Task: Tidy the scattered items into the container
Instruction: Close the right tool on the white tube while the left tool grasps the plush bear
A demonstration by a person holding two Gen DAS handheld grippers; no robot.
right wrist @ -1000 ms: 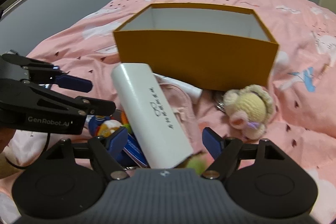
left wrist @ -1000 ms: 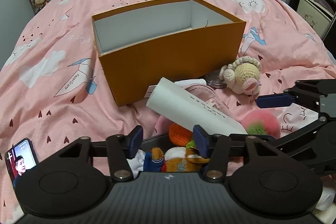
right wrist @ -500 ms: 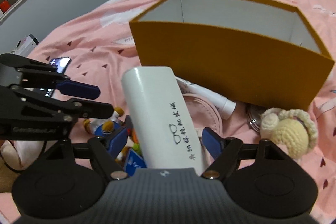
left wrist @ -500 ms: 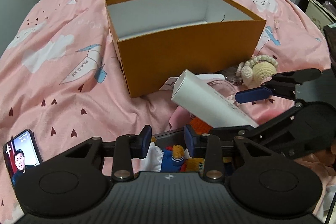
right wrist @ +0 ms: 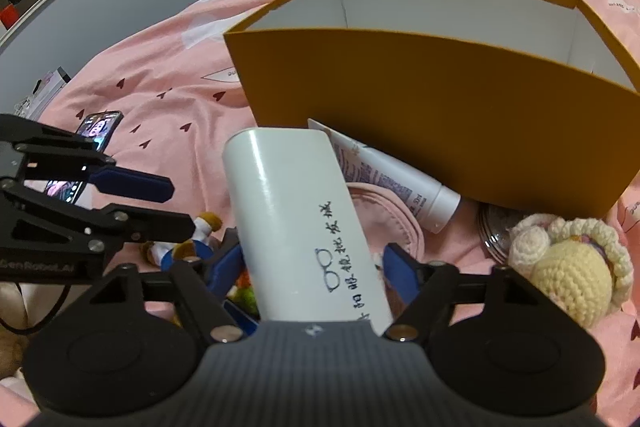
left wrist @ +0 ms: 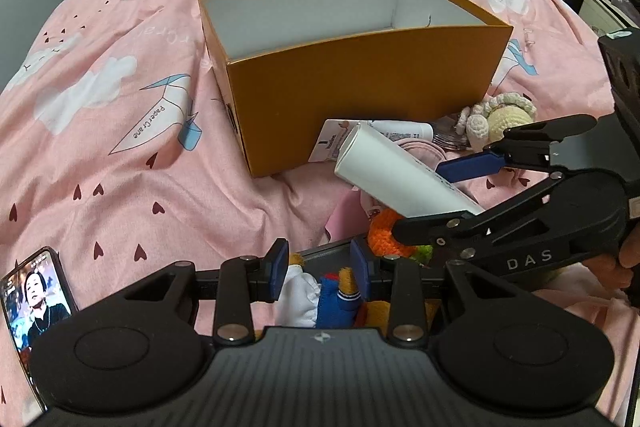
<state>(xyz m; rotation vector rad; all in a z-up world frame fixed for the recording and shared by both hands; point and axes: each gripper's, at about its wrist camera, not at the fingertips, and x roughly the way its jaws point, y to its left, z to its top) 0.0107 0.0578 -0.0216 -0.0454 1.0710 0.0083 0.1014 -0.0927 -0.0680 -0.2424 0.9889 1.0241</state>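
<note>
An open orange box (left wrist: 360, 83) with a white inside stands on the pink bedspread; it also shows in the right wrist view (right wrist: 440, 99). My right gripper (right wrist: 312, 263) is shut on a white glasses case (right wrist: 296, 219), held tilted in front of the box (left wrist: 396, 179). My left gripper (left wrist: 318, 265) is shut on a small plush doll in white and blue (left wrist: 320, 295), low at the near edge. Its fingers (right wrist: 132, 183) show at the left of the right wrist view.
A cream crochet doll (right wrist: 572, 267), a white tube (right wrist: 396, 183), a pink pouch (right wrist: 384, 223), a round metal lid (right wrist: 496, 227) and an orange crochet toy (left wrist: 384, 231) lie before the box. A lit phone (left wrist: 32, 303) lies at the near left.
Both grippers have moved closer to the box. The left jaws have narrowed onto the small doll. The glasses case has lifted and come nearer the box front.
</note>
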